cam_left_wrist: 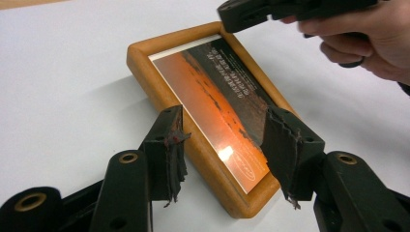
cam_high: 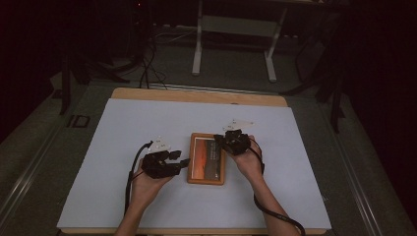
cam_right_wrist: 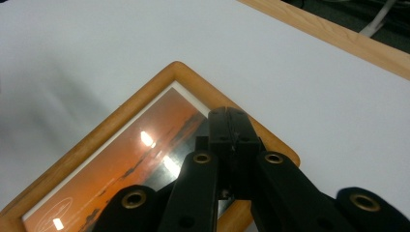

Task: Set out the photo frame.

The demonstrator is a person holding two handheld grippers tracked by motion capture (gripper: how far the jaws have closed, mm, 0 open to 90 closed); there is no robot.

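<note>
1. A wooden picture frame (cam_high: 207, 158) lies flat on the white sheet (cam_high: 123, 147) that covers the table, a little towards the near edge and about midway between the left and right edges; its glass shows an orange sunset print with a dark band of small text
2. The left gripper (cam_high: 184, 162) sits just beside the frame's left side, held in the person's left hand (cam_high: 145, 184); in the left gripper view its jaws stand partly open, one tattered pad (cam_left_wrist: 171, 145) over the sheet outside the wooden rim and the other over the glass, so the frame's near corner lies between them; neither pad presses on the wood
3. The right gripper (cam_high: 219, 140) is over the frame's far right corner, held in the right hand (cam_high: 251, 162); its jaws are closed tight together with nothing between them, their tip just above the glass by that corner (cam_right_wrist: 227, 118)
4. A cable (cam_high: 135, 160) trails from the left gripper back towards the near edge
5. Bare wood (cam_high: 196, 96) of the table shows along the far edge; on the floor behind stands a white metal stand (cam_high: 236, 29)
</note>
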